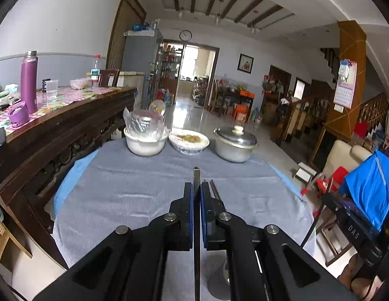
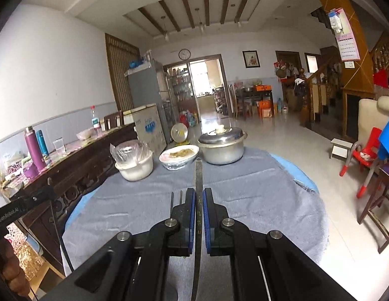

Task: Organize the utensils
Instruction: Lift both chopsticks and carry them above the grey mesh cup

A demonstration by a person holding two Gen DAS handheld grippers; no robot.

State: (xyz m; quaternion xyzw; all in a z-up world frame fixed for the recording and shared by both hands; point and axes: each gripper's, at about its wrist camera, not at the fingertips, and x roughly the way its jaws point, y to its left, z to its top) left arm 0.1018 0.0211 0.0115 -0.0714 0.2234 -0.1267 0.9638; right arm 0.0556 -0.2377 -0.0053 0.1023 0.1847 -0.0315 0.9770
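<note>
Left gripper (image 1: 197, 190) jaws pinch thin dark utensil (image 1: 196, 175); right gripper (image 2: 199, 195) jaws pinch flat inscribed utensil (image 2: 199, 175). Both long axes run forward along jaws, over grey-clothed surface (image 1: 119, 188), tips toward bowls.

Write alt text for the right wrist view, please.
A black claw shut on a thin dark utensil above a grey cloth-covered table. Beyond stand a white bowl, a dish of food and a lidded metal pot.
</note>
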